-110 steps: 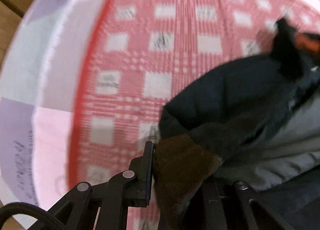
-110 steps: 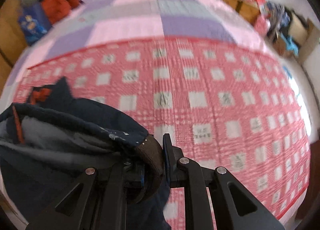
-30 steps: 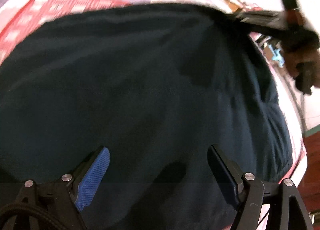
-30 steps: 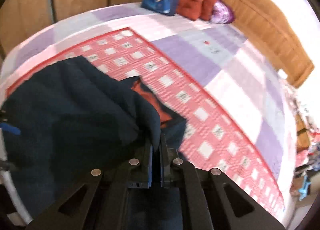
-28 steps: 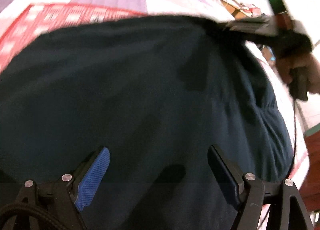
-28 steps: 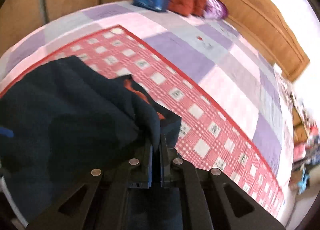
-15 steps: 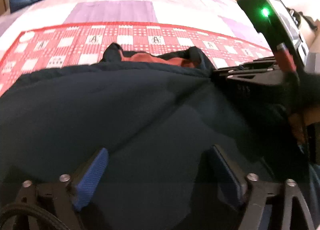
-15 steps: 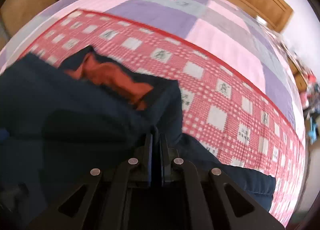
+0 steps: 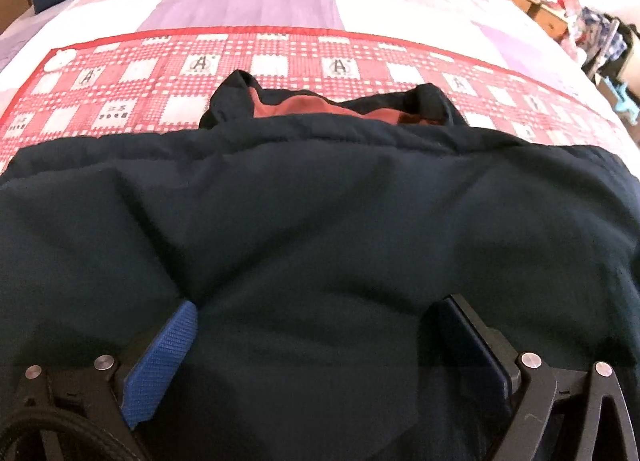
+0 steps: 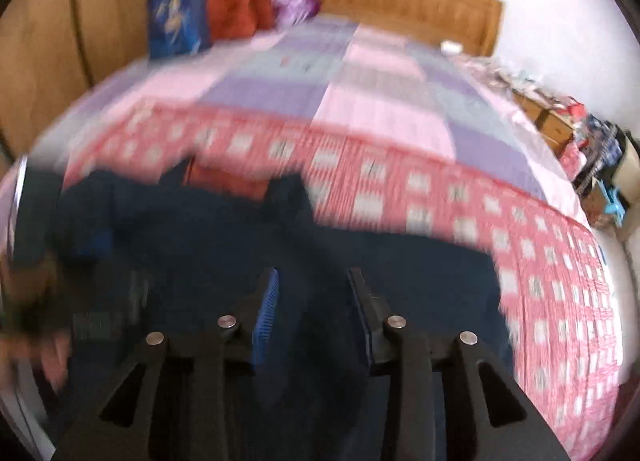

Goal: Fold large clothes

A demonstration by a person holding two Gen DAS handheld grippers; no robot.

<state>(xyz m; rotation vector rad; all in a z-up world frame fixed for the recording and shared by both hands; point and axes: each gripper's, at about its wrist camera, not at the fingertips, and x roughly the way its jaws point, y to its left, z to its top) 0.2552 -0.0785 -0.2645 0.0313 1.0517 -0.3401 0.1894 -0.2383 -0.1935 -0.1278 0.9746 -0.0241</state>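
Jacket [image 9: 320, 221], dark navy with rust-red lining showing at the collar, lies spread flat on the red-checked blanket [image 9: 280, 61] over the bed; judged laid out for folding, with no fold visible yet. Left gripper [image 9: 320, 341]: jaws opening, near full width, pads clear of the cloth, holding nothing. Right gripper [image 10: 314, 305]: jaws opening, partly apart above the jacket, nothing gripped.

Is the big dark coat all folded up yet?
Not yet. Done: the dark coat lies spread on the red checked blanket, orange lining showing at the collar. Now: both grippers, left and right, are opening, holding nothing. Left: the folds themselves.
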